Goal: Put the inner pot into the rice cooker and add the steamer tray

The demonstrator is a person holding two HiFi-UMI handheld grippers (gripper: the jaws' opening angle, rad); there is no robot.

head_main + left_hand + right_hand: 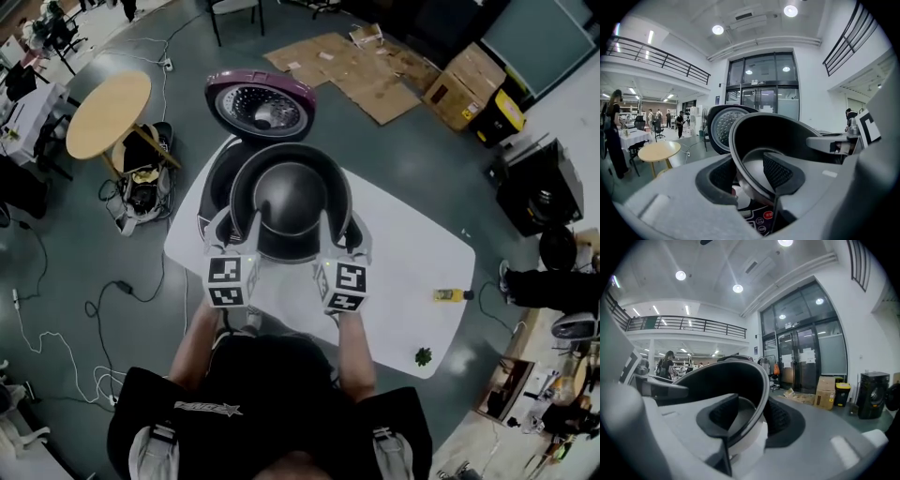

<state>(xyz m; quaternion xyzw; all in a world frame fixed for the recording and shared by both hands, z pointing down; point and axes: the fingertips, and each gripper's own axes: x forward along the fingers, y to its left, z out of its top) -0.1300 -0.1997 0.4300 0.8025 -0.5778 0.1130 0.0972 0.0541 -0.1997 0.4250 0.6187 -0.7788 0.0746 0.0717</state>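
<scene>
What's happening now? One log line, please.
held: dark round metal inner pot | left gripper: shut on rim | right gripper: shut on rim | place: over open purple-lidded rice cooker

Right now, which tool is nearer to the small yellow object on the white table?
Right. The right tool grips the inner pot on the rim toward the small yellow object; the left tool grips the opposite rim.

Inner pot [291,192] hangs over the rice cooker [214,178] at the counter's [412,272] far left end, with the open lid [260,101] standing behind. The left hand-held gripper [239,232] clamps the pot's left rim and the right hand-held gripper [339,234] its right rim, each with one jaw inside and one outside. On the counter to the right lies a small object [448,295]. Nearer the front edge is a tiny scrap [424,355]. Cardboard [342,66] lies on the floor behind.
</scene>
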